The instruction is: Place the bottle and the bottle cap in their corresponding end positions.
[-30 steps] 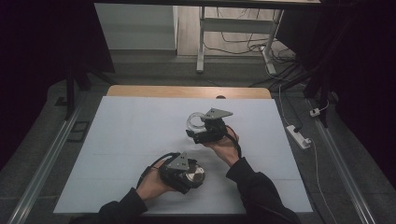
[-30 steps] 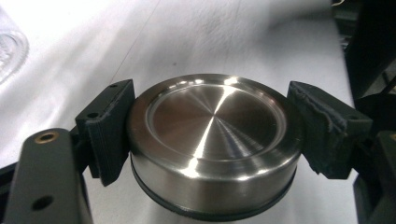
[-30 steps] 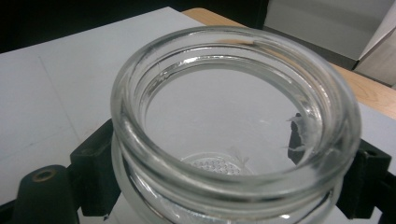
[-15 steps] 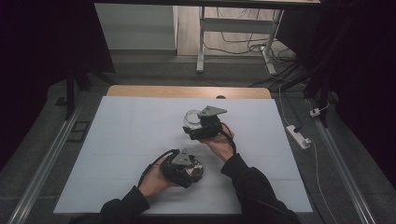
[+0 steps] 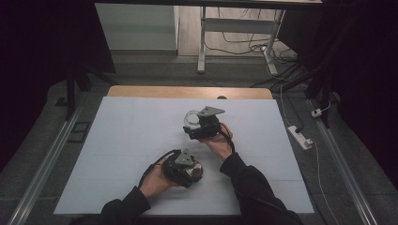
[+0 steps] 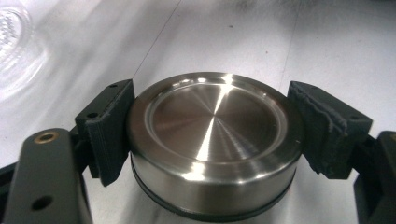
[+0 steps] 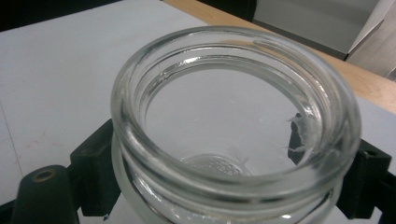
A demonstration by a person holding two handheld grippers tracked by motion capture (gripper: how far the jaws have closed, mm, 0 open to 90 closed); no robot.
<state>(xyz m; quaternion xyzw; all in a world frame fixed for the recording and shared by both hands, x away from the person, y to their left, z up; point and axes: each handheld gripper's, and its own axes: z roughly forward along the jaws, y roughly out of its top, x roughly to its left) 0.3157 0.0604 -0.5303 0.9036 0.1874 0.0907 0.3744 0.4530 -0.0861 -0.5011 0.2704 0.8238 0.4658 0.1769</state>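
Left gripper [image 6: 212,140]: clamped on round brushed-steel lid [image 6: 212,140].
Right gripper [image 7: 233,186]: gripping clear open-mouthed glass jar [image 7: 233,116].
Surface: white table [image 5: 126,136].

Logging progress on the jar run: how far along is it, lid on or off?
Off. Done: each part is gripped. The left gripper clamps the steel lid between both jaws, low over the white table. The right gripper holds the glass jar, mouth open and apparently empty. In hand: the two sit apart. Left, probably: bring the lid to the jar mouth and seat it.
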